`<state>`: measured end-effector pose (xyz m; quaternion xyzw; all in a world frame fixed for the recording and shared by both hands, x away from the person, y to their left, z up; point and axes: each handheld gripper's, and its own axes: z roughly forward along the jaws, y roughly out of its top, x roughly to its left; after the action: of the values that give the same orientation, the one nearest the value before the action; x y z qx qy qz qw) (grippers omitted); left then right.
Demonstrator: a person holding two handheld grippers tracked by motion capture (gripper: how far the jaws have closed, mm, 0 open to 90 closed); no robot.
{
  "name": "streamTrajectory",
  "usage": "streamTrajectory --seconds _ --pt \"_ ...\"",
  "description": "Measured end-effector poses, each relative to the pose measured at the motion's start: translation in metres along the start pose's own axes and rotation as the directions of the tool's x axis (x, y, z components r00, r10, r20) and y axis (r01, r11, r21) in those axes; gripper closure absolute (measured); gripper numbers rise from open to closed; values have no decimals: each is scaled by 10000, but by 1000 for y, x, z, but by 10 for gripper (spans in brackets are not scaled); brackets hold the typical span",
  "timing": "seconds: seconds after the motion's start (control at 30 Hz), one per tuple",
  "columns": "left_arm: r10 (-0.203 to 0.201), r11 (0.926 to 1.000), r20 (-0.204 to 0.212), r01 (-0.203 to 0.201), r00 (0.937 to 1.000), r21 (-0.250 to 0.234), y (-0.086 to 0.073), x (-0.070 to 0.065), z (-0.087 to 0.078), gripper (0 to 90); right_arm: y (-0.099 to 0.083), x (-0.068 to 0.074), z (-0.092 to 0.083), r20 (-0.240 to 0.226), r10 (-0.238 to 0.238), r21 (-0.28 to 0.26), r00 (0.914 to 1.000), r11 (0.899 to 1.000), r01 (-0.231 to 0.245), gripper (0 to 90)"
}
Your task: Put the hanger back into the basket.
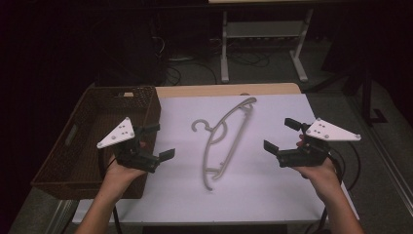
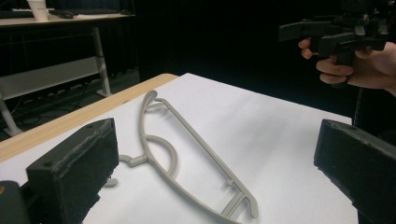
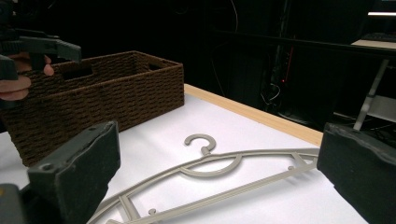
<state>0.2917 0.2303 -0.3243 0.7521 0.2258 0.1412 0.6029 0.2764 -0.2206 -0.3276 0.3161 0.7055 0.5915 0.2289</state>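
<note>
A grey plastic clothes hanger [image 1: 225,139] lies flat on the white table top, its hook toward the basket. My left gripper [image 1: 159,141] hovers open to the hanger's left, beside the basket, with nothing between its jaws. My right gripper [image 1: 281,134] hovers open to the hanger's right, also empty. In the left gripper view the hanger [image 2: 187,158] lies ahead between the two black pads [image 2: 74,170], and the other gripper [image 2: 327,35] is held up at the far right. The right gripper view looks across the hanger [image 3: 210,175] toward the basket [image 3: 102,93].
A brown woven basket [image 1: 83,141] stands at the table's left side. The white sheet [image 1: 272,190] covers most of the wooden table, whose bare edge [image 1: 219,90] runs along the back. Desk legs and cables stand on the floor beyond.
</note>
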Motion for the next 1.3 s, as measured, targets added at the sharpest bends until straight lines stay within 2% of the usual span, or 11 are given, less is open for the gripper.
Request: streamTrajectory --seconds 0.3,0.37,0.6,0.77,1.03,1.3 --pt "131 9993 194 -138 9997 337 1 -8 23 0 0 -2 5 -84 38 85 10000 10000 -37 0" --pt "79 9993 326 -90 9994 359 -1 -9 32 0 0 -3 7 -59 19 106 10000 9999 -18 0" --pt "-13 9987 449 -10 9990 508 -3 -9 47 0 1 -6 11 -136 82 66 9999 9999 -81 0" --pt "-55 9976 471 22 9989 697 -3 -5 62 0 2 -10 19 -156 85 79 9998 9999 -84 0" --pt "-104 9972 466 69 9989 742 -5 3 81 0 2 -16 32 -141 72 -7 9999 10000 -72 0" --pt "-90 9982 263 74 9996 592 -9 13 89 0 1 -20 52 -187 33 124 9998 9999 -30 0"
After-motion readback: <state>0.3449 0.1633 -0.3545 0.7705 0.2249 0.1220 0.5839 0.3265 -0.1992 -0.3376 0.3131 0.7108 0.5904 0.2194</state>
